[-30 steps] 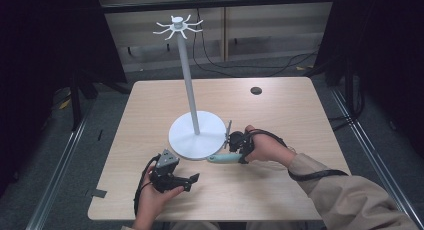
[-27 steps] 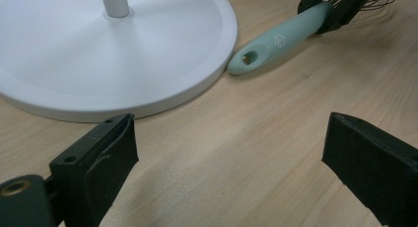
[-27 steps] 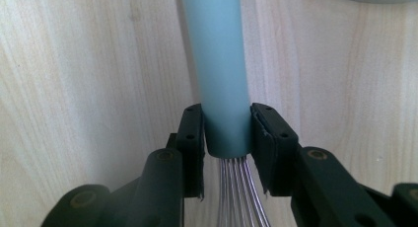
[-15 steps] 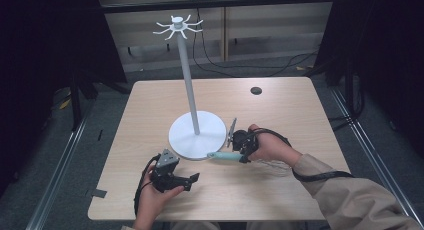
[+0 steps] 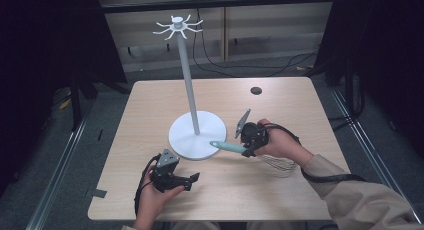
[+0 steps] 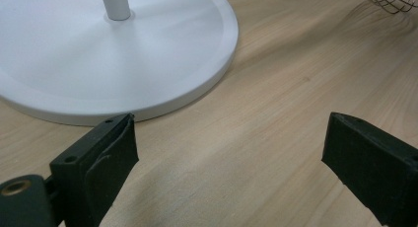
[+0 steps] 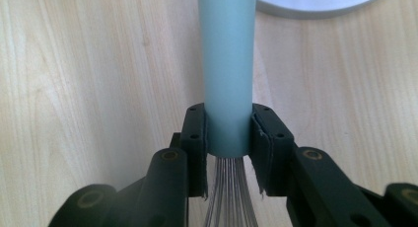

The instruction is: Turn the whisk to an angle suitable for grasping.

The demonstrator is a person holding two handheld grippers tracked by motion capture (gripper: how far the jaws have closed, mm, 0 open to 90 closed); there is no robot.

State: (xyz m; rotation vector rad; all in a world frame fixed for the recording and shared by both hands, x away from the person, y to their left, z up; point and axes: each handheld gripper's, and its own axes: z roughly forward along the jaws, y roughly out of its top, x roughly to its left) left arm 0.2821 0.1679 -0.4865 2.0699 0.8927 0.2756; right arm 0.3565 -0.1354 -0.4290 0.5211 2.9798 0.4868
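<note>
Light wooden worktop [image 5: 150,115], frame centre. White metal hook stand on round base [image 5: 196,135], centre. Wire whisk with pale teal handle [image 5: 227,147], right of base, clamped at its handle by right tool [image 7: 229,138]. Left tool [image 5: 192,180], lower left, jaws apart, empty.

Lab, dark curtains [image 5: 45,65], floor cables [image 5: 260,65], rails [image 5: 60,185]

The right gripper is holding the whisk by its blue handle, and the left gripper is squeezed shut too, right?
Not quite. The right gripper does clamp the whisk by its blue handle, but the left gripper is open: the left gripper view shows its jaws wide apart over bare table, near the white stand base.
</note>
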